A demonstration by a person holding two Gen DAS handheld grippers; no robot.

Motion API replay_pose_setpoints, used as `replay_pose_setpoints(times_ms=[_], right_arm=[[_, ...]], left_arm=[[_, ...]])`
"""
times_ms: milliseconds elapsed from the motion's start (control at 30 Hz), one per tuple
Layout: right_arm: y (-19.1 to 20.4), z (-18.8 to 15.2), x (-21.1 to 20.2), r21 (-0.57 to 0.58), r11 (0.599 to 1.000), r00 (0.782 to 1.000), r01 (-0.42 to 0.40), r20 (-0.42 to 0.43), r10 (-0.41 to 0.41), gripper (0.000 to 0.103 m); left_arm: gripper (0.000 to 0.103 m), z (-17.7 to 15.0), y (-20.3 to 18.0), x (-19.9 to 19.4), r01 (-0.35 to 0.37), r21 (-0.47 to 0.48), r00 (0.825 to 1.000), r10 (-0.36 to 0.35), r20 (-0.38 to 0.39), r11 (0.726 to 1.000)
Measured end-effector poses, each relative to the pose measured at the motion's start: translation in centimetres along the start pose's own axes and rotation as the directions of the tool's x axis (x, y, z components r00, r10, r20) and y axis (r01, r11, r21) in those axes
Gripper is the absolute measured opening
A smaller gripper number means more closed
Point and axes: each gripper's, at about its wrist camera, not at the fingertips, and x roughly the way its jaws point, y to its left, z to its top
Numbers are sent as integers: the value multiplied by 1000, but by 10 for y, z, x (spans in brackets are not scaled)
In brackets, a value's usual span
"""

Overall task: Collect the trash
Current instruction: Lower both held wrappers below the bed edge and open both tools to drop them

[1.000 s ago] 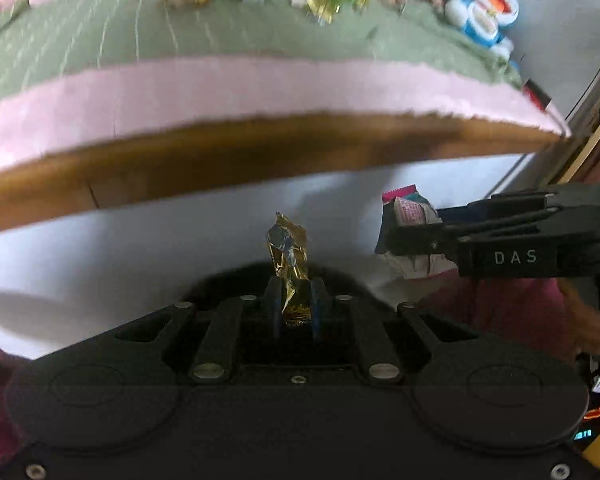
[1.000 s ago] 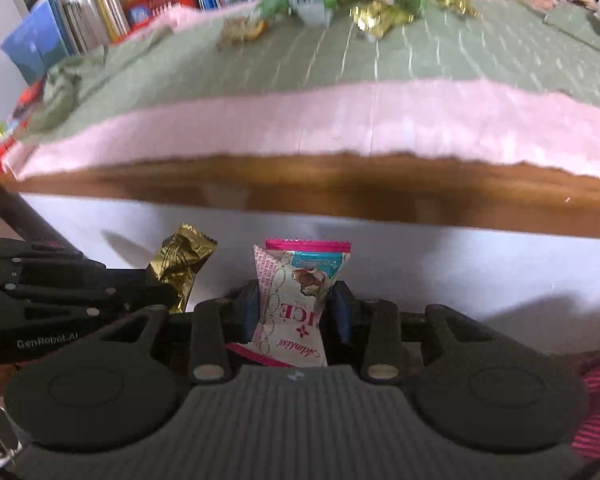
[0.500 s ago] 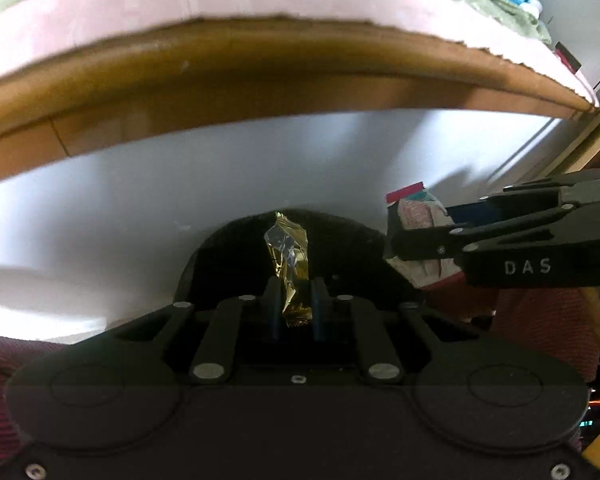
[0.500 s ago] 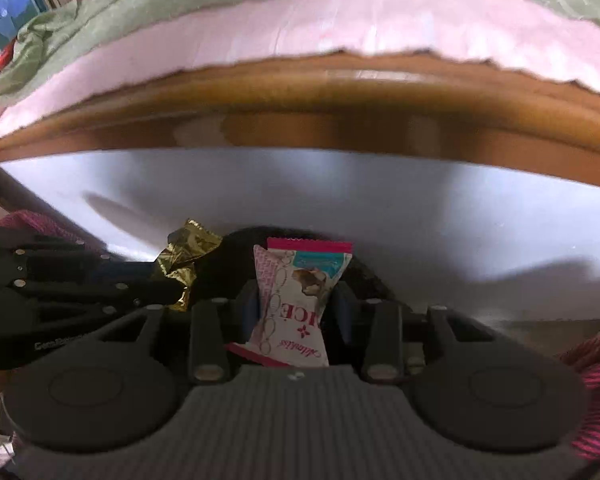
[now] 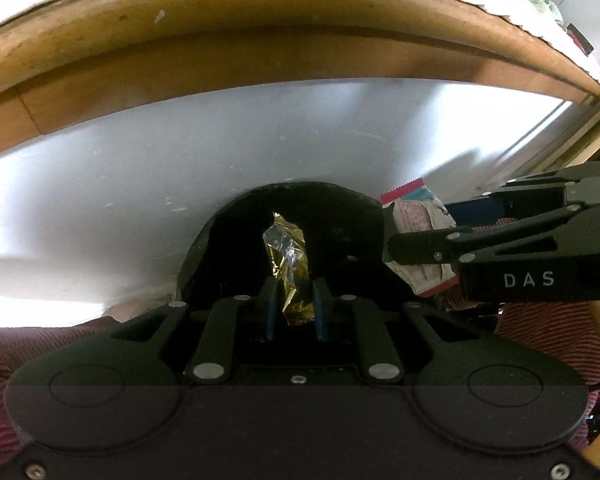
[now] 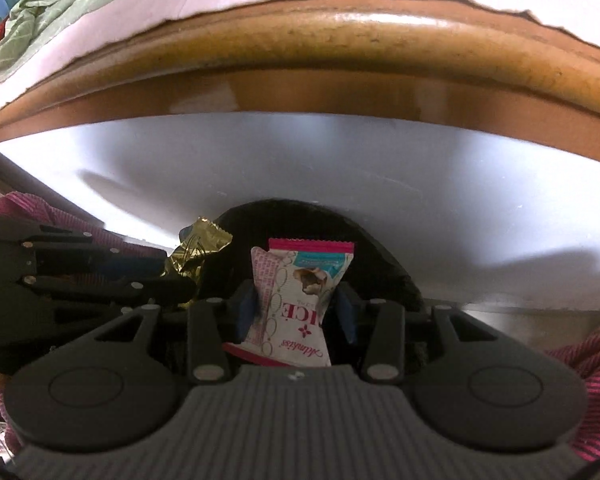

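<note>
My left gripper [image 5: 294,296] is shut on a crumpled gold foil wrapper [image 5: 286,256], held upright over a round black bin [image 5: 228,240]. My right gripper [image 6: 296,308] is shut on a white and pink candy wrapper [image 6: 296,304], also above the black bin [image 6: 384,264]. In the left wrist view the right gripper [image 5: 392,246] comes in from the right with the white wrapper [image 5: 418,216]. In the right wrist view the left gripper [image 6: 188,286] comes in from the left with the gold wrapper [image 6: 196,248].
A wooden table edge [image 5: 260,52] with a pink and green cloth [image 6: 120,4] hangs above. A white panel [image 5: 140,176] stands behind the bin. Striped magenta fabric [image 6: 596,384] of a person's clothing lies at both lower sides.
Both grippers have dropped below the table edge, and the tabletop with its trash has gone out of view. The black bin now fills the space under both held wrappers.
</note>
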Motion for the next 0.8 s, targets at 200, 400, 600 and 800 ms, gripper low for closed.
replay_pose_setpoints(times_ms=[200,400,600,800], right_arm=[[3,-1,2,-1,1000,1000,6,-9,-6,54],[0,0,10,10,1000,999,15,-32,-15,54],[-5,2,21,37,999,999,16,-53,-14,54],[-4,5,30,33,999,997,19,-72,-17,61]], left_arm=[[17,-3,-2,1,-5,1,1000,5,-14,1000],[17,-4,-2,14,-13,-16,999,12,-48,1000],[17,-6,1,40,-49,-42,995,46,-89,998],[22,-8,2,56,-63,-53,991,56,-119,997]])
